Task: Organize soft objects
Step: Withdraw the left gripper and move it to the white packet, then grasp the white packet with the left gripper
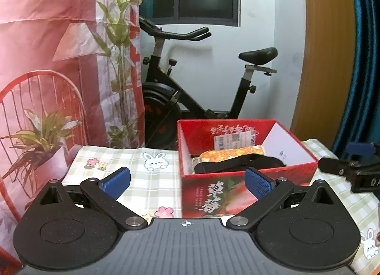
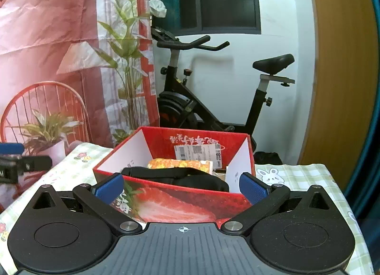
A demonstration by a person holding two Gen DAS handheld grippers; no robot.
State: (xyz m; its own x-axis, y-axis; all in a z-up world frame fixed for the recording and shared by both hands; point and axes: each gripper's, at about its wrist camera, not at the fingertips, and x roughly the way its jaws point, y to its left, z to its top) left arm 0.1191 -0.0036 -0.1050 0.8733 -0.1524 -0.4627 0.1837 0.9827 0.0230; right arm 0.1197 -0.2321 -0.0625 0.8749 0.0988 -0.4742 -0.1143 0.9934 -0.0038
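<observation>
A red strawberry-print box (image 1: pixel 249 172) (image 2: pixel 180 201) stands open on the checked tablecloth. Inside lie a black soft item (image 1: pixel 239 164) (image 2: pixel 175 176) and, behind it, an orange flowered soft roll (image 1: pixel 231 153) (image 2: pixel 178 163). My left gripper (image 1: pixel 187 183) is open, its blue pads empty, just in front of the box's left part. My right gripper (image 2: pixel 181 188) is open too, low before the box's near wall, with nothing between its pads. The right gripper shows at the right edge of the left wrist view (image 1: pixel 351 170); the left gripper appears at the left edge of the right wrist view (image 2: pixel 16 162).
The tablecloth (image 1: pixel 133 163) (image 2: pixel 306 180) has rabbit and flower prints. Behind the table stand an exercise bike (image 1: pixel 190 89) (image 2: pixel 213 99), a pink printed backdrop (image 1: pixel 47 61) and a wooden door (image 1: pixel 325 61).
</observation>
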